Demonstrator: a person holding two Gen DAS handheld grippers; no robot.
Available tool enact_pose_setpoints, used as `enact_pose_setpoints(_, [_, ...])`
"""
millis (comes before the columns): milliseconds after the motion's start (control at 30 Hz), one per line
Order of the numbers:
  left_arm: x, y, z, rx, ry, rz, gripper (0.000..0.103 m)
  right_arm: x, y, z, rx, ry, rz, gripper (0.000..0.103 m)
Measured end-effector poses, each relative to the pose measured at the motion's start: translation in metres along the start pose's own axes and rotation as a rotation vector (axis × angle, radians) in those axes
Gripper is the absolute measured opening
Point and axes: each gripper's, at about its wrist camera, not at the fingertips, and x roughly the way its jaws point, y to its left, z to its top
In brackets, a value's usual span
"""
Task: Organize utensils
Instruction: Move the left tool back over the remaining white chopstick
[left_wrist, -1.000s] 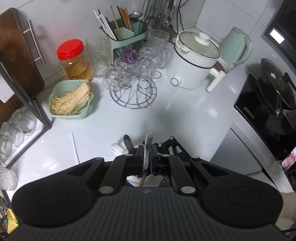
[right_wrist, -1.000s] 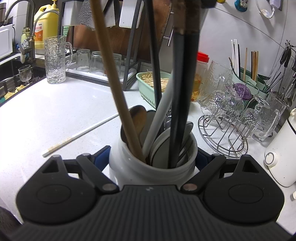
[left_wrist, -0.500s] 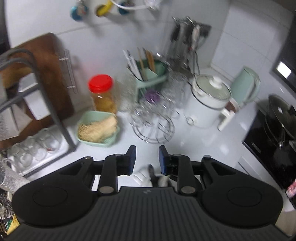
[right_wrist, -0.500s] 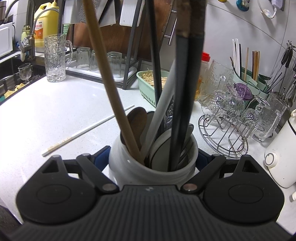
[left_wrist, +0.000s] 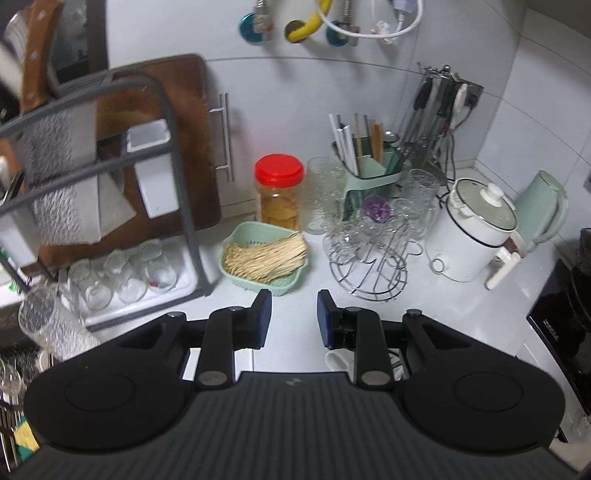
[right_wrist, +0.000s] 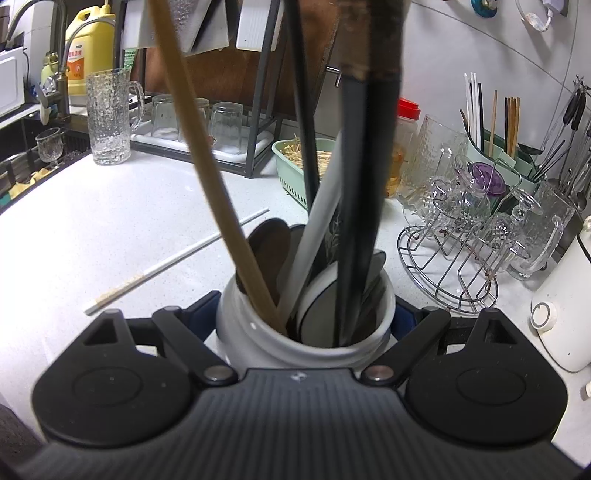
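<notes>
While we held the left gripper (left_wrist: 294, 318) above the white counter (left_wrist: 295, 332) with its blue-padded jaws spread and nothing between them, the right wrist view gave us the scene from left to right. Farthest left stood a yellow bottle (right_wrist: 90, 55) behind the tap, then a textured glass pitcher (right_wrist: 109, 116) on the counter beside a dark rack with upturned glasses (right_wrist: 225, 127) in its white tray. A single white chopstick (right_wrist: 177, 256) lay loose on the counter, well apart from everything else. In the middle sat the white utensil jar (right_wrist: 306, 332), and the right gripper (right_wrist: 306, 317) had its jaws closed against the jar's two sides. Inside the jar we saw a wooden handle (right_wrist: 207, 173) leaning left, a white handle (right_wrist: 317, 229), two dark handles (right_wrist: 364, 206) standing nearly upright, and spoon bowls tucked low against the rim. Behind it was a green basket of sticks (right_wrist: 295, 151), then a red-lidded jar (right_wrist: 406, 122). To the right stood a wire rack hung with glass cups (right_wrist: 454, 251), a green chopstick holder (right_wrist: 513, 162) behind it, and at the far edge a white cooker (right_wrist: 561, 314).
</notes>
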Motion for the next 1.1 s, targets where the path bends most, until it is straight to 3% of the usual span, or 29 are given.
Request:
enact_pose_setpoints(567, [0.048,0.053,-0.067,-0.181,0.076,0.108,0.031,0.001,0.001,0.004,0.047,-0.019,-0.031,0.089])
enact_pose_setpoints(1100, [0.111,0.090,-0.130,-0.283,0.203,0.099,0.031,0.001,0.007,0.000,0.077,-0.055,-0.076,0.088])
